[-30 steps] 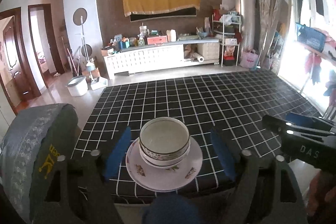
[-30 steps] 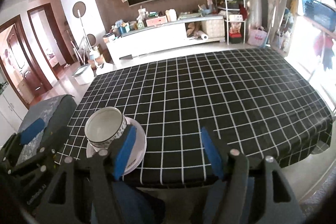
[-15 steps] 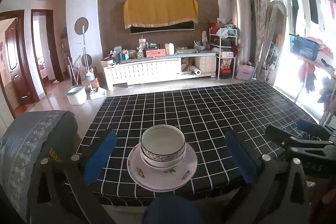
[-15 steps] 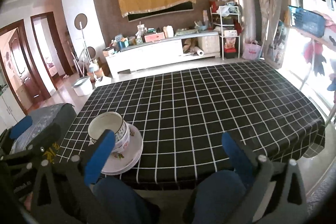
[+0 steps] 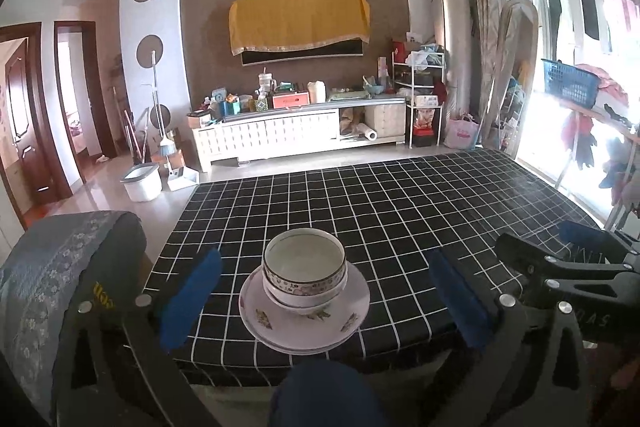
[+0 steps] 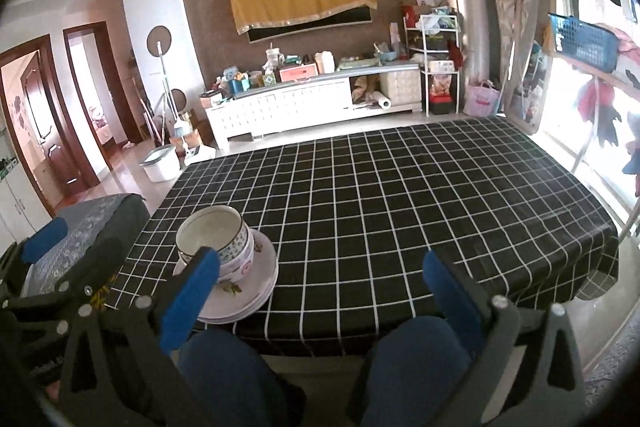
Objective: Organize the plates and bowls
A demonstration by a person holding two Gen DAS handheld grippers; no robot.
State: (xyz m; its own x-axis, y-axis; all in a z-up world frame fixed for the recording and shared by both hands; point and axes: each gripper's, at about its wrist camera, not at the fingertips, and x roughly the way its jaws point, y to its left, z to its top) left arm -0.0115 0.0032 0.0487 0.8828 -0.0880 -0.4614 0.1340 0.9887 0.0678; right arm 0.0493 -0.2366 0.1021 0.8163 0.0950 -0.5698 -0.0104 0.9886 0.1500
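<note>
Two stacked bowls (image 5: 304, 269) sit on a stack of floral plates (image 5: 304, 323) at the near edge of the black checked table (image 5: 400, 211). The stack also shows in the right wrist view, with bowls (image 6: 218, 241) on plates (image 6: 244, 293) at the near left. My left gripper (image 5: 324, 301) is open and empty, pulled back short of the stack, one finger to each side. My right gripper (image 6: 320, 299) is open and empty, back from the table's near edge, right of the stack.
A grey patterned chair back (image 5: 52, 279) stands left of the table. My knees (image 6: 416, 351) are under the near edge. The right gripper's body (image 5: 568, 271) shows at the right in the left view. A white cabinet (image 5: 280, 135) stands across the floor.
Both grippers have opened wide and drawn back and up from the table. The bowls and plates have stayed in place.
</note>
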